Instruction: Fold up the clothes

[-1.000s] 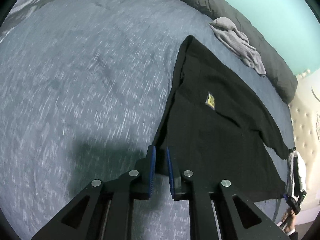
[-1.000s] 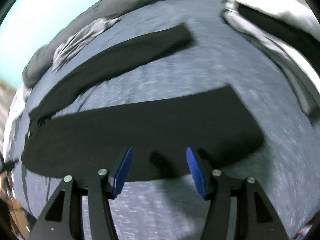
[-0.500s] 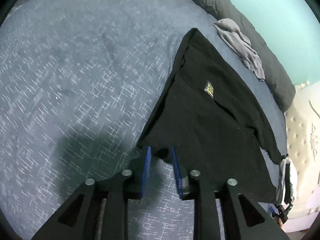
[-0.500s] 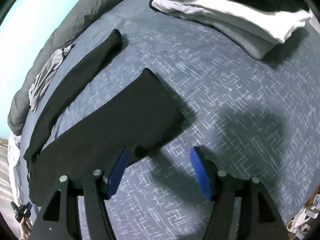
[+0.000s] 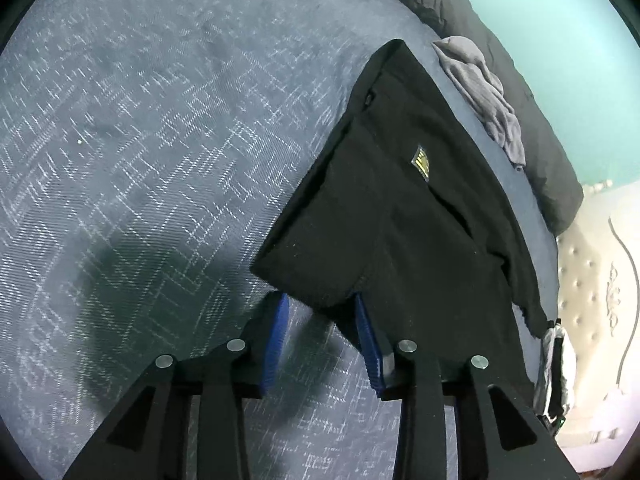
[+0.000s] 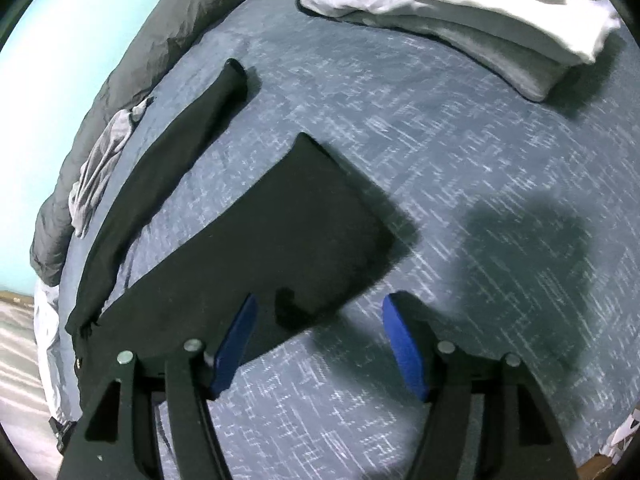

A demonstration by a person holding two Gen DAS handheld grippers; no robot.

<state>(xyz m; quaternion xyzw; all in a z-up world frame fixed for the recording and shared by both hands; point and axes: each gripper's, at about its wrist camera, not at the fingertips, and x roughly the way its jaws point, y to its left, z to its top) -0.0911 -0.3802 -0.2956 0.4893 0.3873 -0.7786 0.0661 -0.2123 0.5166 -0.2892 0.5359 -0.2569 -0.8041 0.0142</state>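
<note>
Left wrist view shows black trousers (image 5: pixel 420 216) spread flat on the blue-grey bedspread (image 5: pixel 160 120), waistband end nearest, a small gold label on the seat, one leg running off along the far side. The right wrist view shows the other leg laid out, its cuff end (image 6: pixel 320 216) flat and square, with the second leg (image 6: pixel 168 160) lying apart near the dark duvet (image 6: pixel 140 52). A stack of folded clothes (image 6: pixel 480 28) (white, grey and black layers) sits at the bed's far corner, so some garments are likely finished. The trousers themselves lie laid out, legs apart; whether a fold is under way I cannot settle.

The left gripper (image 5: pixel 320 332) stands parted with nothing between its pads, the waistband corner just ahead, touching or almost. The right gripper (image 6: pixel 320 332) gapes wide, empty, just short of the leg's edge.
</note>
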